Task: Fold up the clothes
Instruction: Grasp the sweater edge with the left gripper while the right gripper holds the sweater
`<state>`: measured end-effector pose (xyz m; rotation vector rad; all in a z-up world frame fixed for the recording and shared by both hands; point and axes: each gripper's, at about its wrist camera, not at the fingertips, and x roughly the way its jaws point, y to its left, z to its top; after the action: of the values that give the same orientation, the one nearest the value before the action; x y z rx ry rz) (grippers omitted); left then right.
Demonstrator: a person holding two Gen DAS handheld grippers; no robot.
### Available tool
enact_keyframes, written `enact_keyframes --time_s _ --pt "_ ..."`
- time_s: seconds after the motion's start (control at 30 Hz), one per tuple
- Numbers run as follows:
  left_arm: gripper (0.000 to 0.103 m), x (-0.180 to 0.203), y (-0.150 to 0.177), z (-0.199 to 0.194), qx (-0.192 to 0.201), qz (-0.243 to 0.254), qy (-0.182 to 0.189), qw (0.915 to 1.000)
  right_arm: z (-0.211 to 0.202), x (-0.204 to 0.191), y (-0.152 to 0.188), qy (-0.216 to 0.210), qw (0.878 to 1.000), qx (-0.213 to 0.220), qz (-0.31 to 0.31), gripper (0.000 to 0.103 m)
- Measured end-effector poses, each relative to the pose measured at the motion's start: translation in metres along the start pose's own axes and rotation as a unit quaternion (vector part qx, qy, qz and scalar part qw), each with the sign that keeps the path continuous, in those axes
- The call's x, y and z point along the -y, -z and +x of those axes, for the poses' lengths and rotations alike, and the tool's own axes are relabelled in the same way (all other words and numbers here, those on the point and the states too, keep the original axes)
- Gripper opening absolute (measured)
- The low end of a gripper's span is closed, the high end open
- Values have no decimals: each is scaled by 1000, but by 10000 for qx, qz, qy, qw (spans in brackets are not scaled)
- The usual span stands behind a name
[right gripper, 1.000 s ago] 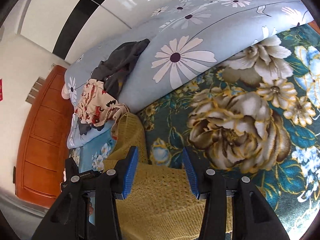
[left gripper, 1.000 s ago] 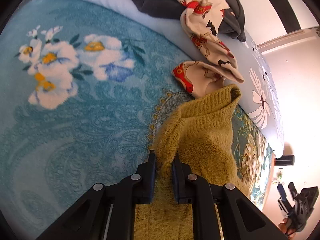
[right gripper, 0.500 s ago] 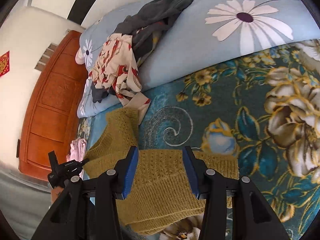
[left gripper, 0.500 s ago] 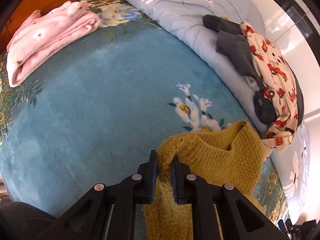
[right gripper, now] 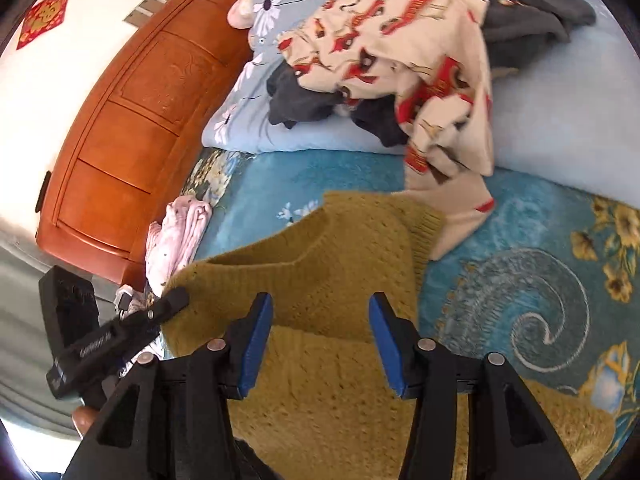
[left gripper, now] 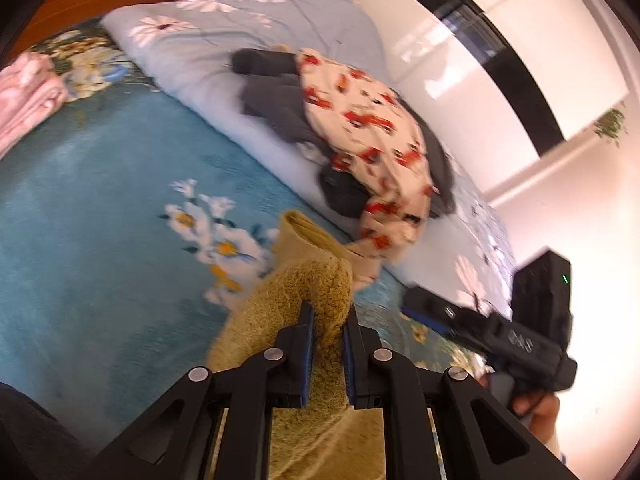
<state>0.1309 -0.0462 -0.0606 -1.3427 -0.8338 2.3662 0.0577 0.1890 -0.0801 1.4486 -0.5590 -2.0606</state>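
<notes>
The left gripper (left gripper: 326, 322) had its jaws pinching a raised fold of the mustard-yellow knitted sweater (right gripper: 320, 264), the wool bunched between the blue pads. The sweater lay on the teal floral bed blanket (left gripper: 100, 232), one part doubled over the rest, its ribbed edge reaching toward 12 o'clock in the right wrist view. The right gripper (right gripper: 322, 340) hung over the sweater with its jaws spread and opening, the pads apparently clear of the knit, though motion blur made that hard to confirm. At 1 o'clock from the sweater, a cream garment with red print (right gripper: 404, 52) was draped over dark grey clothing (right gripper: 532, 12) on the pale blue daisy-patterned quilt (left gripper: 224, 40). A folded pink cloth (right gripper: 180, 236) rested at 10 o'clock, beside the orange wooden headboard (right gripper: 132, 120).
</notes>
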Motion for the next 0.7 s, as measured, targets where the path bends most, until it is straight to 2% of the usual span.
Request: enact_keyframes --time_s 0.07,0.17,0.27,0.33,0.43,0.5,0.57,0.63,0.7 --pt "13 29 12 11 -264 351 336 9985 -7 -6 -9 61 9999 76 -57 55" --pt "13 73 34 28 -641 898 745 9911 -29 -2 -15 243 9994 241 -84 55" --pt "13 107 60 41 -957 1488 899 9801 -59 16 -6 461 9982 374 98 56" --pt "13 115 68 42 -991 1721 887 9761 -77 32 4 677 9962 462 279 56" --pt "13 98 55 32 -743 1446 837 9831 -103 68 31 1015 9895 615 824 56" --pt "13 70 31 18 -367 1025 575 9924 -116 93 48 1168 9821 709 1294 56" --pt "13 33 1 -1 47 553 159 9983 -124 111 64 1220 9757 777 1648 56" --pt "13 -3 -26 -19 360 91 -167 9992 -126 120 75 1208 9722 813 1836 56" --pt "13 -33 -45 -37 595 -259 -334 9973 -121 124 77 1165 9716 795 1898 56"
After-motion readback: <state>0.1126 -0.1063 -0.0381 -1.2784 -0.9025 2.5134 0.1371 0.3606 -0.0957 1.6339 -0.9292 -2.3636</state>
